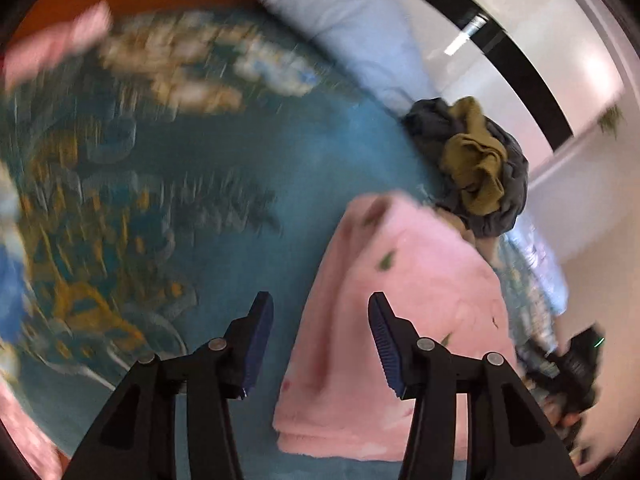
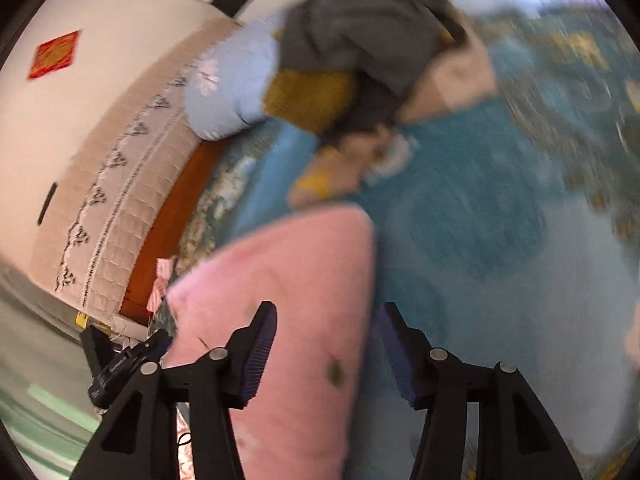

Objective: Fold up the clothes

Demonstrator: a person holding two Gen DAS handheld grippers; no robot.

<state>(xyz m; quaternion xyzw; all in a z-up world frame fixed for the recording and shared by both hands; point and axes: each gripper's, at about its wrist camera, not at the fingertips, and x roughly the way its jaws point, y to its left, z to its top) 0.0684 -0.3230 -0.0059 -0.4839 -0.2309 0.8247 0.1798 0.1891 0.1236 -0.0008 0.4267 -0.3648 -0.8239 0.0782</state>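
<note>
Hovering with jaws wide and empty, the left gripper (image 1: pixel 320 344) and right gripper (image 2: pixel 326 350) flank the folded pink garment (image 1: pixel 404 320) at lower centre, likely just laid flat on the teal bedspread (image 1: pixel 248 152) to keep it apart from the unfolded heap (image 1: pixel 472 160) at upper right.

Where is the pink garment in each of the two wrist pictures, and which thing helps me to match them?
Left wrist view: the pink garment lies in the lower middle to right, on the teal bedcover.
Right wrist view: the pink garment fills the lower middle, slightly to the left.
Shared landmark: the pile of grey and mustard clothes, beyond the pink garment in both views.
</note>
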